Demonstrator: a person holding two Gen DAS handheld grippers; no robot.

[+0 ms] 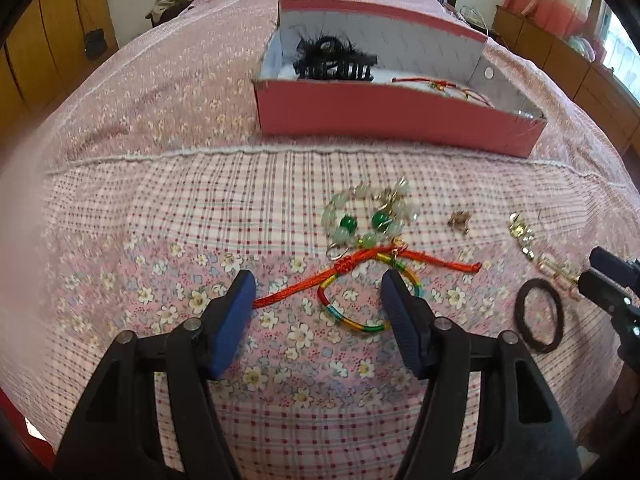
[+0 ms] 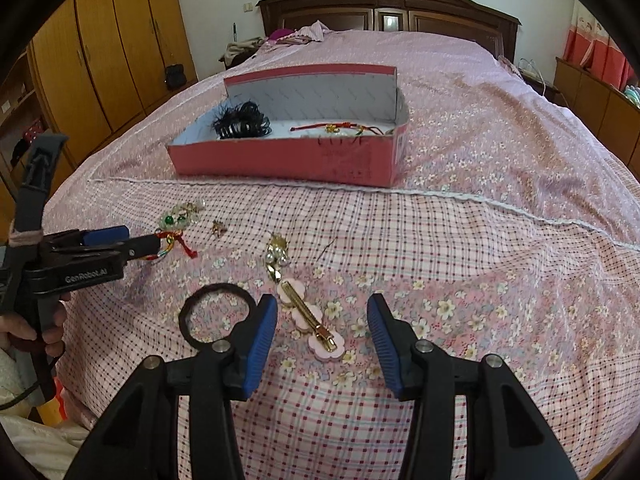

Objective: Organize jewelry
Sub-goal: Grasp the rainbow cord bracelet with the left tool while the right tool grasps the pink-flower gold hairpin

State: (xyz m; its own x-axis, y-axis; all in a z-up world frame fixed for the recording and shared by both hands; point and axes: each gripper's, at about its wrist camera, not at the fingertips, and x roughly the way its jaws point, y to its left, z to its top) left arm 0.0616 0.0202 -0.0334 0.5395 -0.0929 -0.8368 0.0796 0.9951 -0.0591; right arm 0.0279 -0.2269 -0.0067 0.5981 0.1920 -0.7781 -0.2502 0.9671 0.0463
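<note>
- Left wrist view: the left gripper [image 1: 318, 294] is spread wide and holds nothing. Between its blue fingers [image 1: 236, 320] lies a rainbow bangle [image 1: 360, 312] on the bedspread [image 1: 160, 220], and a red knotted cord bracelet [image 1: 360, 266] runs across it from lower left to upper right. The left end of the cord is at the left finger; I cannot tell if they touch.
- Just behind the cord sits a green bead bracelet [image 1: 368, 216]. To the right are a small gold ornament [image 1: 460, 222], a gold pearl clip [image 1: 522, 236] and a black hair tie [image 1: 540, 314].
- The pink box [image 1: 392, 120] stands farther back and is open. Inside are a black feathered hair claw [image 1: 332, 60] on the left and a red string bracelet [image 1: 440, 84] on the right.
- The right gripper [image 1: 608, 280] enters at the right edge, near the hair tie.
- Right wrist view: the right gripper [image 2: 322, 332] is also spread wide and empty. Between its fingers lies a pink flower hair clip [image 2: 312, 324], its gold bar running from upper left to lower right.
- The black hair tie [image 2: 216, 316] lies just beside the left finger and partly behind it.
- The left gripper [image 2: 132, 244] is at the left, above the red cord bracelet [image 2: 176, 242].
</note>
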